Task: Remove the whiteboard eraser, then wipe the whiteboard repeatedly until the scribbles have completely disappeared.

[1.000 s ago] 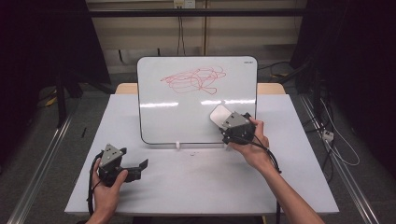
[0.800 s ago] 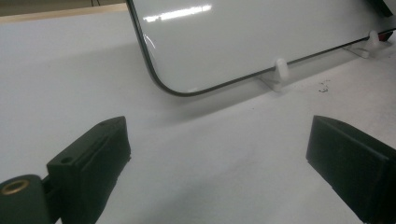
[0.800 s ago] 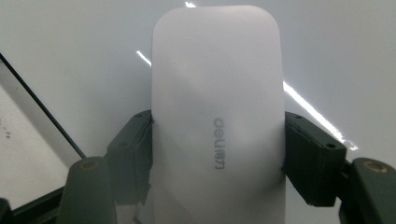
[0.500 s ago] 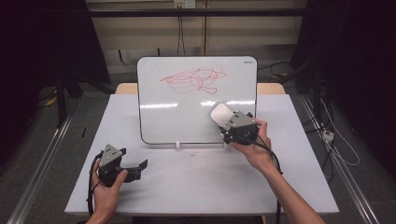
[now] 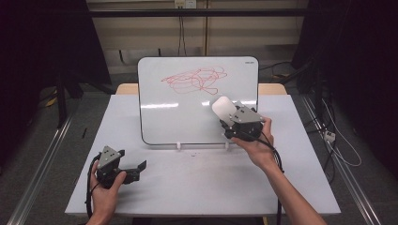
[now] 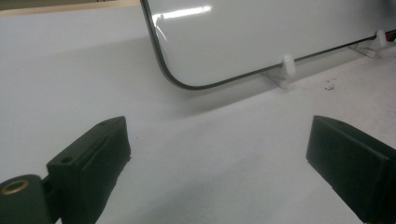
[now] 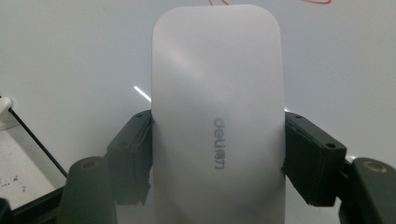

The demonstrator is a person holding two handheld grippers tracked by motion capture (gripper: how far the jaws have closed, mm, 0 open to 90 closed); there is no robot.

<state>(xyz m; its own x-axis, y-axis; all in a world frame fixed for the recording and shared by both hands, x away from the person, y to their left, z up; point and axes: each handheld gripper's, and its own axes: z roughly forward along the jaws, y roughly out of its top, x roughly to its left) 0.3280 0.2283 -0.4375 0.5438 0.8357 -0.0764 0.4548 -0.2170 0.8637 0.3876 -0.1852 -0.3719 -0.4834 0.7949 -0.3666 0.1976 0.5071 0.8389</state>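
Observation:
A whiteboard [image 5: 187,112] stands tilted on white feet at the middle of the table, with a red scribble [image 5: 197,79] near its top. My right gripper [image 5: 230,117] is shut on a white eraser [image 5: 223,108], held in front of the board's lower right part. In the right gripper view the eraser [image 7: 217,116] sits between both jaws, with the board [image 7: 70,56] close behind and the red scribble [image 7: 317,2] at the top edge. My left gripper [image 5: 141,166] rests low on the table at the front left, open, nothing between its jaws [image 6: 215,163].
The white table [image 5: 197,183] has free room in front of the board. In the left gripper view the board's lower corner [image 6: 187,70] and a white foot [image 6: 288,65] lie ahead. Cables [image 5: 338,136] run on the floor at right; metal rails flank the table.
The right gripper with the eraser has shifted slightly right and down along the board's lower right area. The left gripper has stayed where it was.

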